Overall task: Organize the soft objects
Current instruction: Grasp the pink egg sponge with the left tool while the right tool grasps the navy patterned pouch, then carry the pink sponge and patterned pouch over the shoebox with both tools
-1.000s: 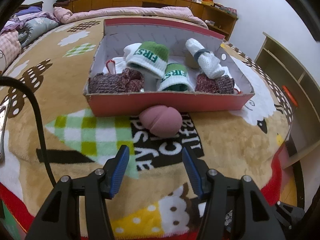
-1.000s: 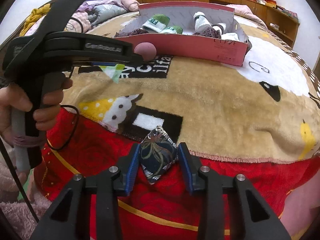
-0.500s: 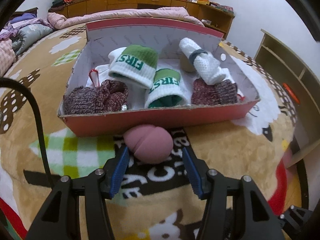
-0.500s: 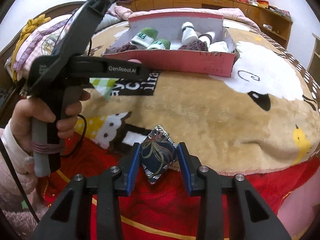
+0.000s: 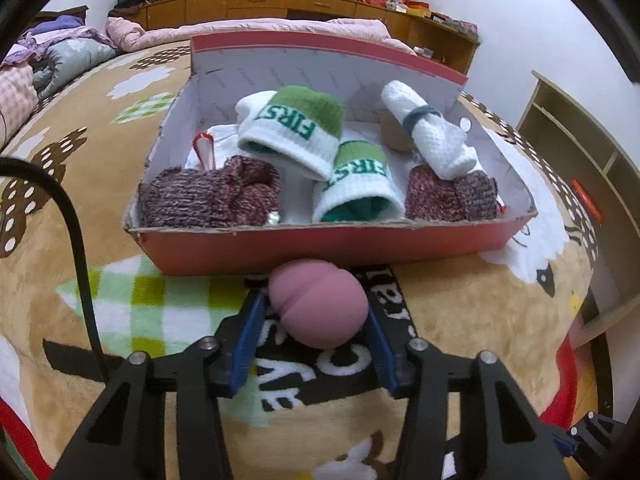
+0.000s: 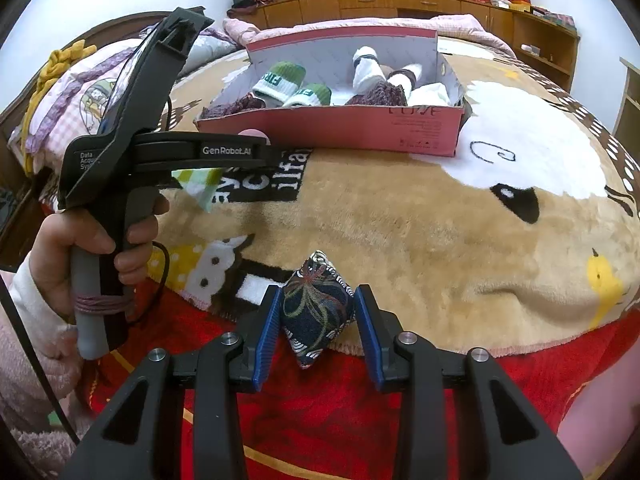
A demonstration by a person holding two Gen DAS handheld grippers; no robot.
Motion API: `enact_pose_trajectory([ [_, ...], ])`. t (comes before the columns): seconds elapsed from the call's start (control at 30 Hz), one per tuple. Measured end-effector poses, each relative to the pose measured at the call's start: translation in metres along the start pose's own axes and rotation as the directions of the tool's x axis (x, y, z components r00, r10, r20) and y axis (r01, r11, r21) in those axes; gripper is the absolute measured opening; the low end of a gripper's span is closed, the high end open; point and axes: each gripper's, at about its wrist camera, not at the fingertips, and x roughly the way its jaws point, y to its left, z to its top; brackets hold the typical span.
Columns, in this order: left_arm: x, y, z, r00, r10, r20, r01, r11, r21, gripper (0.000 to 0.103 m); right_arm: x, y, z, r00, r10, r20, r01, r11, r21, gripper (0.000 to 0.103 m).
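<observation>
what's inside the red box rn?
Red box holds two green-white FIRST socks, maroon knits, a banded white roll. A tan object behind the roll is mostly covered.

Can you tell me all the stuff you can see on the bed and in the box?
box: one, red outside and white inside, on the blanket.
green-and-white socks: two rolls marked FIRST, middle of the box.
knitted items: maroon, front left and front right of the box.
white roll: one, banded, back right of the box.
pink sponge: one, on the blanket before the box.
patterned pouch: one, dark blue.
blanket: one, tan with cartoon pictures, red border.
left gripper: jaws closing around the pink sponge.
right gripper: shut on the patterned pouch.
hand: one, holding the left gripper's handle.
</observation>
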Motion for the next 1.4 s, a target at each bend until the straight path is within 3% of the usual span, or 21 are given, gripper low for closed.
enact_pose_trajectory([
  [0.57, -0.028, 0.003, -0.004, 0.999, -0.035, 0.032, 0.035, 0.999, 0.0, 0.043, -0.004, -0.005, 0.016, 0.999, -0.005, 0.039, 0.005, 1.0, -0.003, 0.038],
  [0.93, -0.057, -0.002, 0.013, 0.995, -0.043, 0.094, 0.039, 0.998, 0.042, 0.043, -0.015, -0.011, 0.062, 0.989, -0.037, 0.141, 0.042, 0.999, -0.031, 0.038],
  [1.4, -0.051, -0.009, 0.053, 0.992, -0.025, 0.126, 0.016, 0.997, 0.074, 0.044, -0.005, -0.033, 0.121, 0.972, -0.086, 0.219, 0.095, 0.995, -0.03, 0.038],
])
